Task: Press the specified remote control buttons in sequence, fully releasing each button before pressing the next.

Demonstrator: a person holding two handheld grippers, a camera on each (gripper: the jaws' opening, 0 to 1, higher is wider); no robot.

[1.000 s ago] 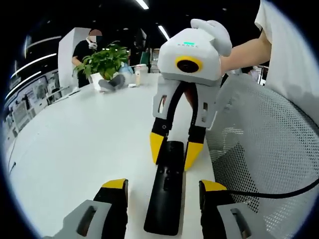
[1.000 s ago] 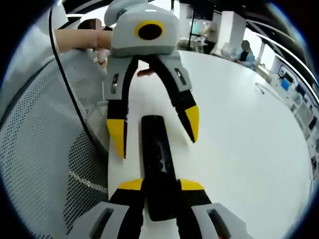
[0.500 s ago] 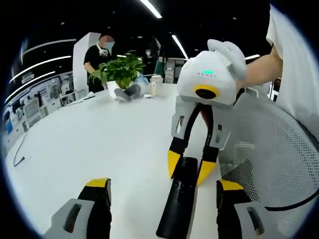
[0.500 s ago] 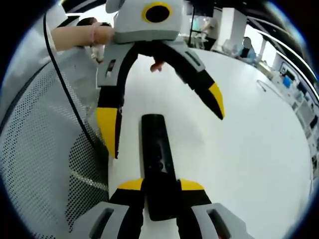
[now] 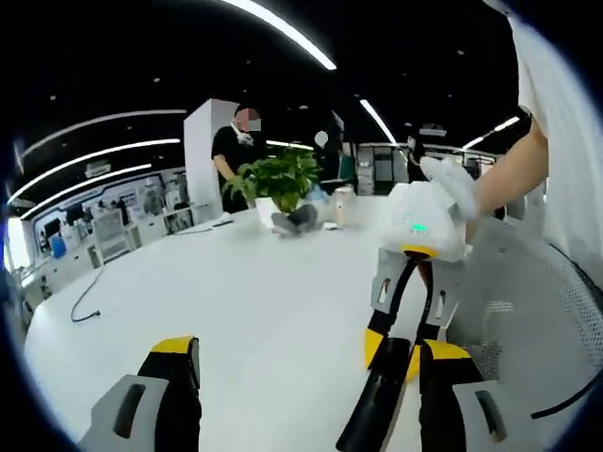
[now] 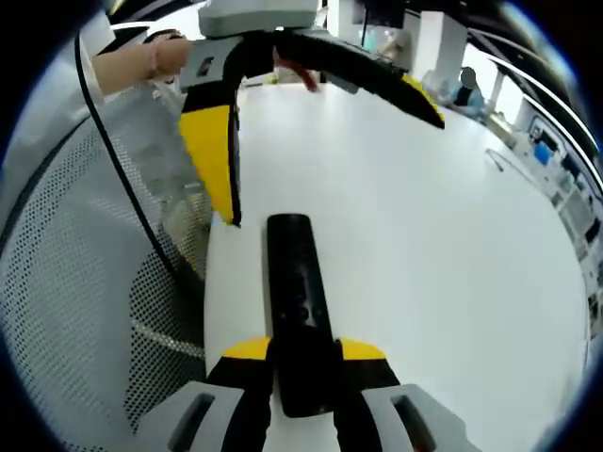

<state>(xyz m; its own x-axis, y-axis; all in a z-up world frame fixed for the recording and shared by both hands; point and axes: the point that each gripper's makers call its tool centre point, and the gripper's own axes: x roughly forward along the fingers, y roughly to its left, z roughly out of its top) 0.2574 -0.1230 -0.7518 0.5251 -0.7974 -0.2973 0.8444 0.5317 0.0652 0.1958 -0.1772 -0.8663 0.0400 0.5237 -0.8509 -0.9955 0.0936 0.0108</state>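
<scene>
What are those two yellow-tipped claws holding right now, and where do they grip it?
The right gripper clamps the black remote by its near end, flat over the white table. The left gripper is open, holding nothing.

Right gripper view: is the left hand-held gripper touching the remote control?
No. The left hand-held gripper hangs open above the remote control, its yellow tips clear of it.

Bright, even light is cast from ceiling strip lights [image 5: 283,33] toward twelve o'clock in the left gripper view. Soft glare is spread across the white table [image 6: 452,235]. Straight lines are bowed near the edges, and nearby yellow jaws are smeared by blur.
</scene>
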